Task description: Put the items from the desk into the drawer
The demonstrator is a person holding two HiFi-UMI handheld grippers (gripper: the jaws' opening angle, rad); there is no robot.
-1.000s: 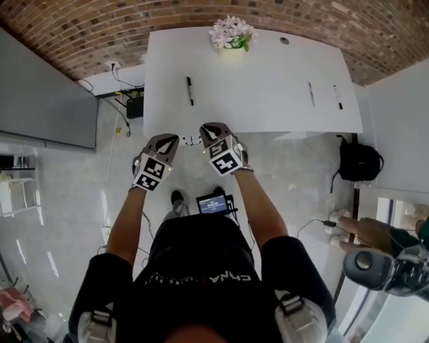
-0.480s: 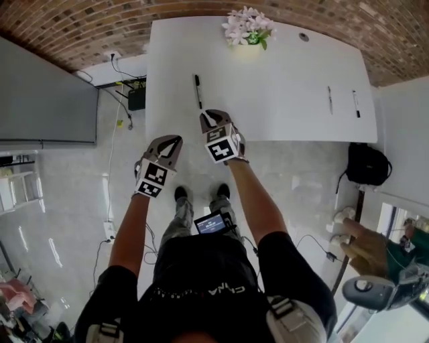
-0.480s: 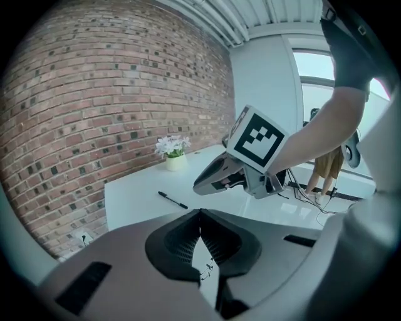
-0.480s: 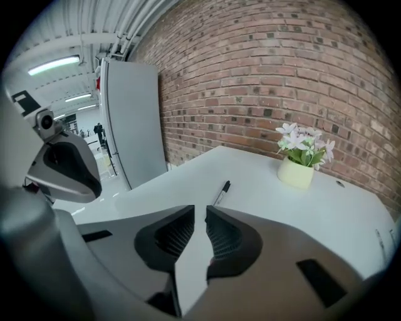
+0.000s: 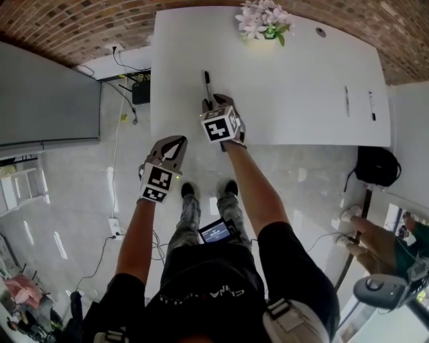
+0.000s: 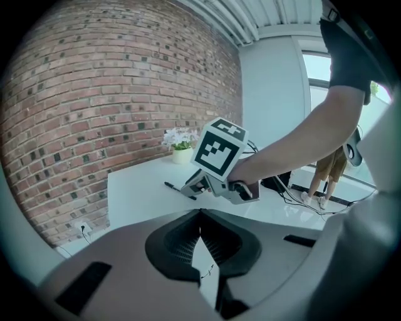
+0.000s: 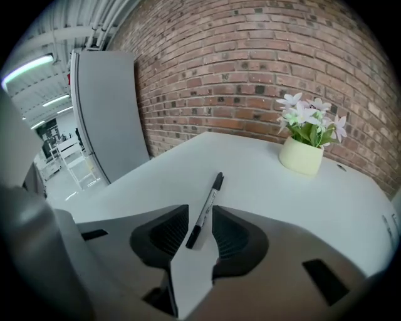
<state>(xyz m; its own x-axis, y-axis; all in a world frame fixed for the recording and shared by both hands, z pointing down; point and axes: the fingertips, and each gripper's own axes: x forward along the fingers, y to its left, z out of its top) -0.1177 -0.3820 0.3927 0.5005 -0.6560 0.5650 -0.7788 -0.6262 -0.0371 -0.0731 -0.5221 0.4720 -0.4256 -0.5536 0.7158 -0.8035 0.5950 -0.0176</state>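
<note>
A black marker pen (image 5: 207,82) lies on the white desk (image 5: 295,80) near its left front part. My right gripper (image 5: 213,104) reaches over the desk's front edge to the pen's near end. In the right gripper view the pen (image 7: 205,210) lies flat on the desk (image 7: 263,188) with its near end between the fingers of the right gripper (image 7: 200,231), which is open around it. My left gripper (image 5: 175,140) hangs over the floor short of the desk edge, shut and empty (image 6: 200,216). Two more thin pens (image 5: 346,100) (image 5: 371,106) lie at the desk's right. No drawer shows.
A pot of pale flowers (image 5: 263,20) (image 7: 302,153) stands at the desk's far edge. A tall grey cabinet (image 5: 47,100) is at the left, a black bag (image 5: 377,166) at the right on the floor. Another person's hand (image 5: 375,244) shows at far right.
My right gripper has moved forward over the desk edge until its fingers straddle the black pen's near end. The left gripper has stayed back, off the desk.
</note>
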